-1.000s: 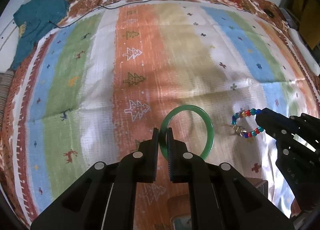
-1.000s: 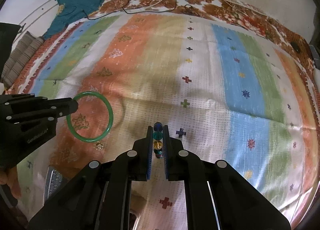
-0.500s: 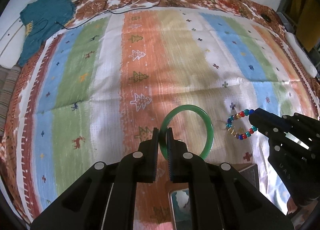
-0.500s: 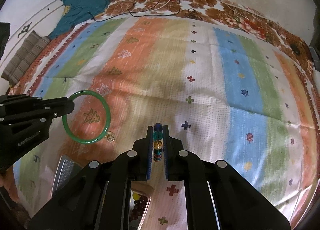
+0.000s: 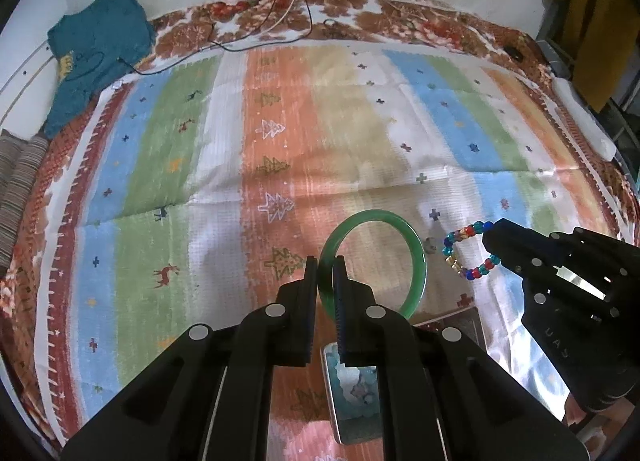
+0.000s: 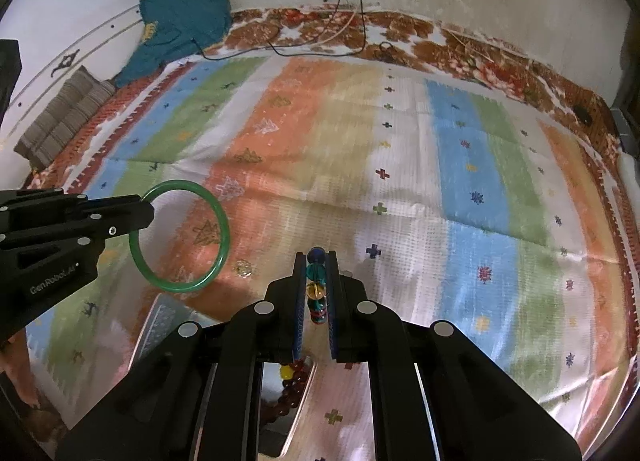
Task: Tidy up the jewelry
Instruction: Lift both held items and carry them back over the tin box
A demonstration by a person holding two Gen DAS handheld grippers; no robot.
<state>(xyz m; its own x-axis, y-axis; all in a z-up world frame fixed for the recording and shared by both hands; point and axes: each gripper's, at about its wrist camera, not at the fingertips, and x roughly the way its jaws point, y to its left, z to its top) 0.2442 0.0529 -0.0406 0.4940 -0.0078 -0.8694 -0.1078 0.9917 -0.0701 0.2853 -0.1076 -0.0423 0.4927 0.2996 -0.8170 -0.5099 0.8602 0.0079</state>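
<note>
My left gripper [image 5: 326, 265] clamps the green bangle [image 5: 416, 257]; my right gripper [image 6: 317, 261] clamps the beaded bracelet [image 6: 316, 285]. Only the right wrist view shows dark red beads [image 6: 290, 393] below the bracelet.

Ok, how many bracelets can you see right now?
3. The green bangle is in the left gripper, the colourful bead bracelet in the right gripper, and dark red beads lie below it, partly hidden.

1. Illumination: bright, diffuse daylight; colours on the striped woven cloth [image 5: 280, 149] appear washed out.
2. Shadows: soft, dark patches at cloth centre.
3. Distortion: strong fisheye curvature, black vignette at edges.
4. Blur: right wrist view is softer, with near-field smearing.
</note>
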